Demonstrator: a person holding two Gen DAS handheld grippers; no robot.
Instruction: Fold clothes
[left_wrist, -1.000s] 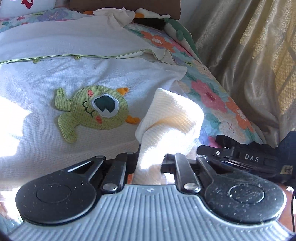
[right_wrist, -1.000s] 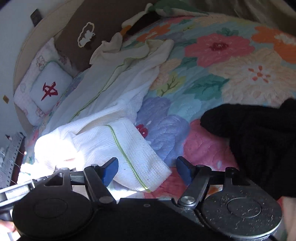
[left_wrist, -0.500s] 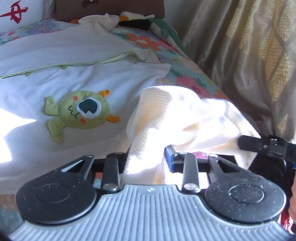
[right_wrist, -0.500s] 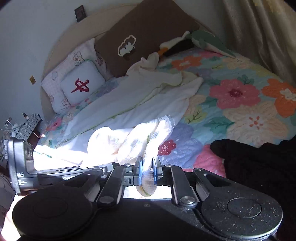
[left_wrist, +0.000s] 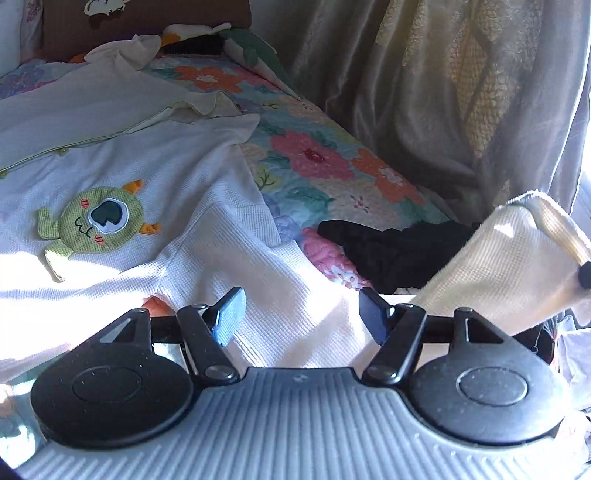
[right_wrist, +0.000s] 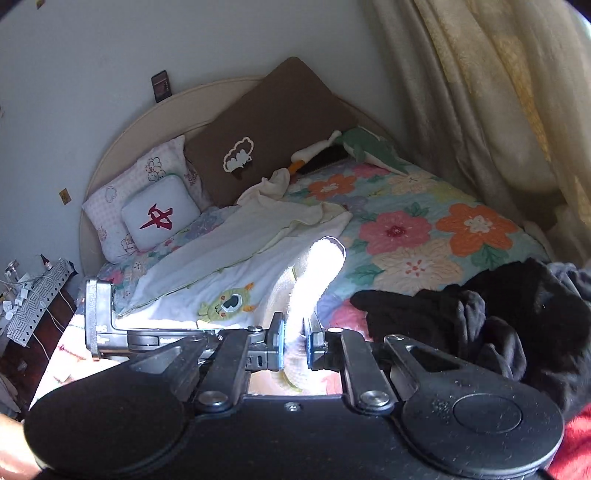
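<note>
The right gripper (right_wrist: 294, 341) is clamped on a fold of the white waffle garment (left_wrist: 207, 236), which rises between its jaws. The left gripper (left_wrist: 301, 315) has just been opening; its jaws stand apart over the cloth, which seems to lie loose beneath them, pads clear.
</note>
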